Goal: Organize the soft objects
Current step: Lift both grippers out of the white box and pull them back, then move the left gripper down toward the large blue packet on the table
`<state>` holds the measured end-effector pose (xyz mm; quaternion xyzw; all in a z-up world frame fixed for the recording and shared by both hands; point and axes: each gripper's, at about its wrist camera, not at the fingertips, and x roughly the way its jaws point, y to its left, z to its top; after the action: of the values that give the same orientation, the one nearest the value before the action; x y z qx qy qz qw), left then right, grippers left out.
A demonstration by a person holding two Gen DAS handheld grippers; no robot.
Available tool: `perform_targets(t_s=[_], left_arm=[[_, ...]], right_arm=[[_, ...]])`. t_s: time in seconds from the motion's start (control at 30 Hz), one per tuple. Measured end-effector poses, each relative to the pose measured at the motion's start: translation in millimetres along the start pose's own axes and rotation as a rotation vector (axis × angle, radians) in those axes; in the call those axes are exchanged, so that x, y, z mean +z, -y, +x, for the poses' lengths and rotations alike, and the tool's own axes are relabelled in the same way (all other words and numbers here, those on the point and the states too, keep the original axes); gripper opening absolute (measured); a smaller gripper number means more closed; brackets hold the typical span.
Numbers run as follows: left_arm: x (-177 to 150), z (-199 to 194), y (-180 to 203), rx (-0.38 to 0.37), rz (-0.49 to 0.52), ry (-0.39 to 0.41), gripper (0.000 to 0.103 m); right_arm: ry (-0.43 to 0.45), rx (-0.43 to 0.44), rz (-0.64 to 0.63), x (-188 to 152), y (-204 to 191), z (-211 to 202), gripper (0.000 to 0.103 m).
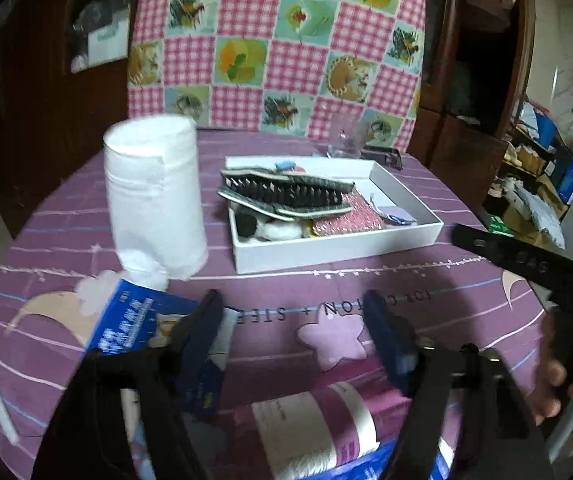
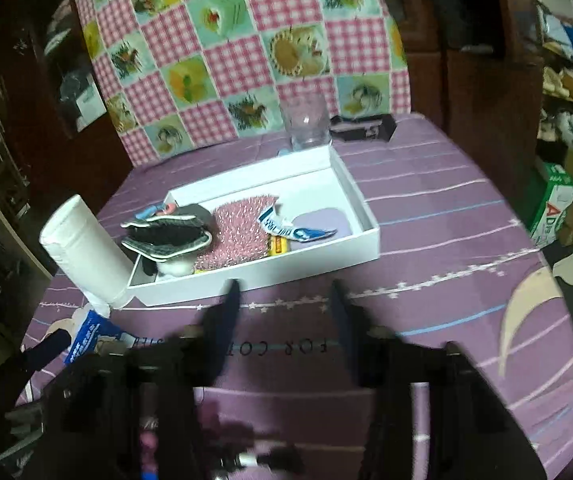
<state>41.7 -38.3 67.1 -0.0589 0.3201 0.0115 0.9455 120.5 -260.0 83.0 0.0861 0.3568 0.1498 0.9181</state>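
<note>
A shallow white cardboard box (image 2: 326, 258) on the purple-clothed bench (image 2: 446, 216) holds a glittery pink pad (image 2: 238, 232) and woolly socks (image 2: 166, 236). Both left gripper (image 1: 290, 320) and right gripper (image 2: 282, 304) hover nearby, fingers spread, empty.

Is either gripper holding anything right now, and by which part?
Nothing is held: the left gripper and the right gripper are both open above the purple tablecloth.

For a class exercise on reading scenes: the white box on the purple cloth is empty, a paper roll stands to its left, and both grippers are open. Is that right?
Not quite. The white box is not empty: the right wrist view shows a glittery pink pad, dark slippers and scraps inside. The rest holds: the paper roll stands to its left on the purple cloth, and the left gripper and right gripper have their jaws apart.
</note>
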Motion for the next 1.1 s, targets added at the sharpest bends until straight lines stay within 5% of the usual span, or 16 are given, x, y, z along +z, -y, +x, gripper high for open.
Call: perform_targets(t_s=[0.07,0.1,0.23,0.4,0.47,0.6,0.7,0.8,0.87,1.0,1.1], left_arm=[[-0.7,-2.4,-1.9,0.017,-0.018,-0.007,0.020],[-1.8,-1.3,-3.4,0.017,-0.030,-0.016,0.016],[-7.8,10.3,1.2,-0.053,-0.042,-0.016,0.015],[-0.4,40.8,15.1,0.046,0.050,0.010,0.015],[9.5,49.2,7.1,0.057,-0.006,-0.010,0.016],[13.9,39.6,-6.5,0.056,-0.065,0.051,0.016],[10.7,36.8,-11.2,0.039,-0.068,0.022,0.016],[4.3,29.2,-13.0,0.018,-0.059,0.007,0.028],[-2.4,18.6,-14.4,0.019,-0.040,0.035,0.057],[-11.9,-7.6,-18.7,0.042,-0.034,0.104,0.064],[-19.9,-20.6,-18.7,-0.048,-0.043,0.075,0.067]], right_arm=[[-0.015,0.035,0.010,-4.7,6.1,-6.5,0.013],[-0.010,0.054,0.018,-8.6,8.9,-8.2,0.011],[0.039,0.112,0.032,-19.9,5.2,0.0,0.011],[-0.113,0.049,-0.001,-15.1,-21.4,52.8,0.011],[-0.149,0.045,0.002,-11.3,-26.1,66.4,0.012],[-0.052,0.142,0.087,-5.6,-17.7,53.5,0.012],[-0.037,0.113,0.017,-5.6,-20.2,40.5,0.012],[-0.045,0.140,-0.044,-11.3,-19.9,26.8,0.013],[-0.041,0.145,-0.067,-14.2,-17.7,19.7,0.019],[-0.017,0.138,-0.122,-22.5,-14.0,9.7,0.043],[-0.045,0.154,-0.115,-34.7,-16.7,5.1,0.046]])
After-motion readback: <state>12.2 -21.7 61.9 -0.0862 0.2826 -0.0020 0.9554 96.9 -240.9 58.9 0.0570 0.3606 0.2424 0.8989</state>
